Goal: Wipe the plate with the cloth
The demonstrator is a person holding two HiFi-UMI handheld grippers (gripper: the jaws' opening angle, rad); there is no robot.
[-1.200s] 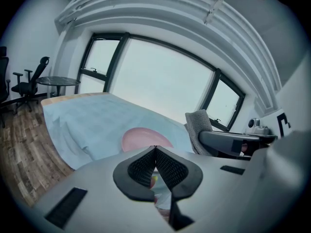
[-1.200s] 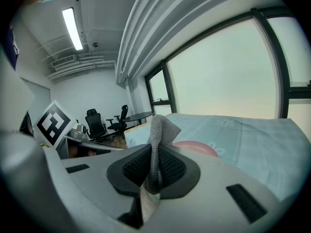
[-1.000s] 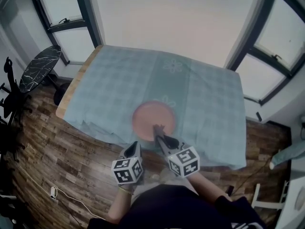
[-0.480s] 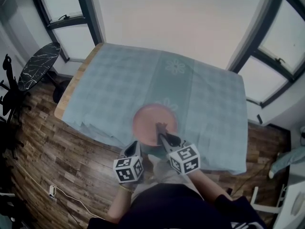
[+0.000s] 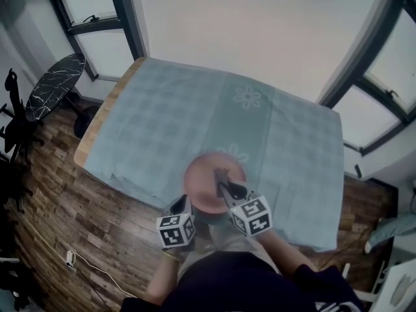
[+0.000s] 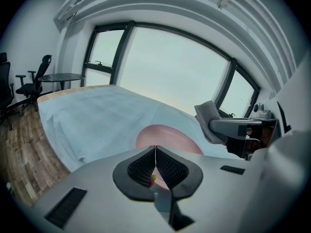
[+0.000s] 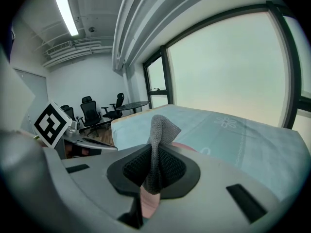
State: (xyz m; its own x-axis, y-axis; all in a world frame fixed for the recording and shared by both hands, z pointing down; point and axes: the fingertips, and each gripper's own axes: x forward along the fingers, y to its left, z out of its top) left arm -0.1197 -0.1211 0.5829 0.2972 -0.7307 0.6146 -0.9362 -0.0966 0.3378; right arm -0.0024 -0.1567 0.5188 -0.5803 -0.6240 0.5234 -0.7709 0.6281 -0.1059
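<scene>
A round pink plate (image 5: 203, 186) lies on the pale blue tablecloth near the table's front edge, also seen in the left gripper view as the plate (image 6: 165, 135). My right gripper (image 5: 221, 174) hangs over the plate's middle, shut on a grey knitted cloth (image 7: 158, 135) that sticks up between its jaws. The cloth (image 6: 208, 116) shows as a folded wad just above the plate's right side. My left gripper (image 5: 184, 205) sits at the plate's near left rim, its jaws shut with nothing between them (image 6: 155, 149).
The tablecloth (image 5: 169, 122) covers the whole table, with wooden edge (image 5: 97, 119) showing at the left. A dark round side table (image 5: 55, 83) and office chairs (image 7: 90, 113) stand to the left on the wooden floor. Windows line the far walls.
The right gripper with the cloth has shifted a little farther in over the plate. The left gripper has stayed at the plate's near rim. The head view has drifted slightly.
</scene>
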